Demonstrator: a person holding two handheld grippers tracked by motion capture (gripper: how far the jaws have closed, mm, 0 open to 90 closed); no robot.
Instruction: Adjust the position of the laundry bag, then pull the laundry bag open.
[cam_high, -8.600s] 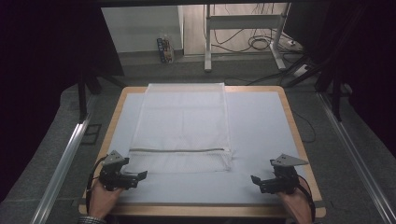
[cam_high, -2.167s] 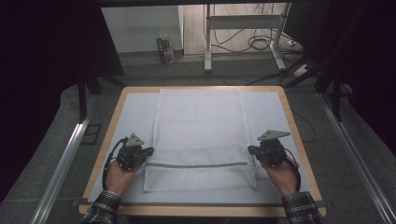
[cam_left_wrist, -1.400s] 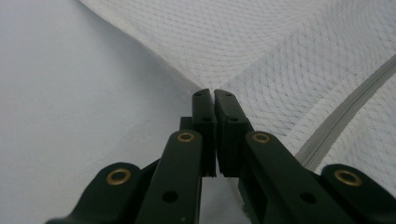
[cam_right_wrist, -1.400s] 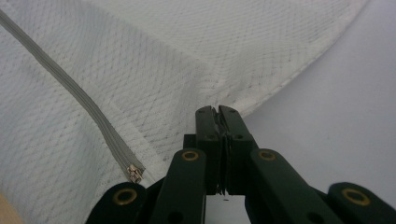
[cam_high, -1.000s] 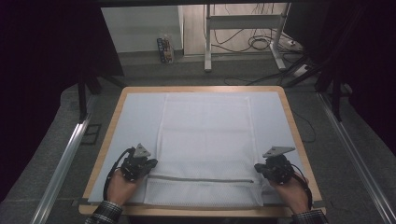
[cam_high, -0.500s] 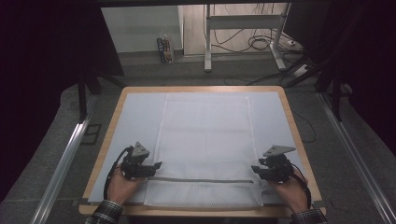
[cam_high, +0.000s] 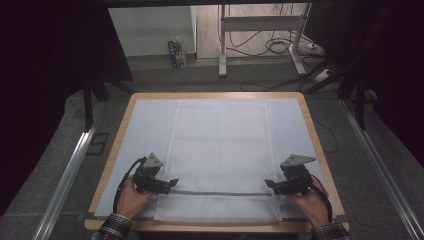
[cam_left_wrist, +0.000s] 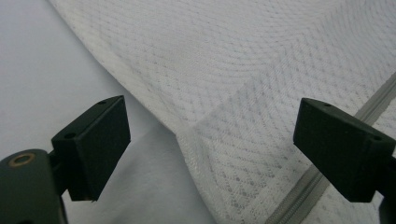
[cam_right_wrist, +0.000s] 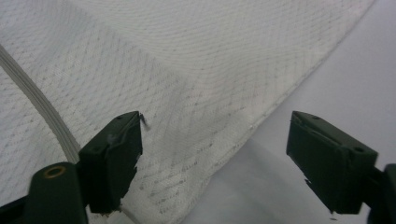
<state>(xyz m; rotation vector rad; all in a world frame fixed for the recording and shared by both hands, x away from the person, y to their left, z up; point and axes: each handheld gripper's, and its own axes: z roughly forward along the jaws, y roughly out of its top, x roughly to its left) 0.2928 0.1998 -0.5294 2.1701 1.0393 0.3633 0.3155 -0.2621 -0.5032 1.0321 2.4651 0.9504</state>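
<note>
Looking down from the high view, we see a wooden-edged table (cam_high: 310, 125) covered by a smooth, pale grey-blue mat (cam_high: 145, 125), flat and rectangular. On the mat lies a white mesh laundry bag (cam_high: 220, 145), a long rectangle of fine netting that runs from the far edge of the mat to the near one, spread flat. In the two gripper views its weave shows as a small diamond pattern, with a stitched hem along each side edge. A grey zipper (cam_high: 220, 193) crosses the bag from side to side near its near end, thin and straight.

Around the table we see dark carpet, a metal rail (cam_high: 70, 170) on the floor to the left, a white frame with cables (cam_high: 260, 30) beyond the far edge, and what may be a small bottle pack (cam_high: 175, 50) by the wall, too small to tell for certain. Nothing lies on the bag.

We see the left gripper (cam_high: 170, 182) low over the mat at the zipper's left end, pointing inward, the hand behind it. Its jaws have just been opening and stand wide, the bag's left hem lying loose between them, pads clear of it. The right gripper (cam_high: 270, 184) mirrors it at the zipper's right end, its jaws likewise just opened wide over the right hem, gripping nothing.
</note>
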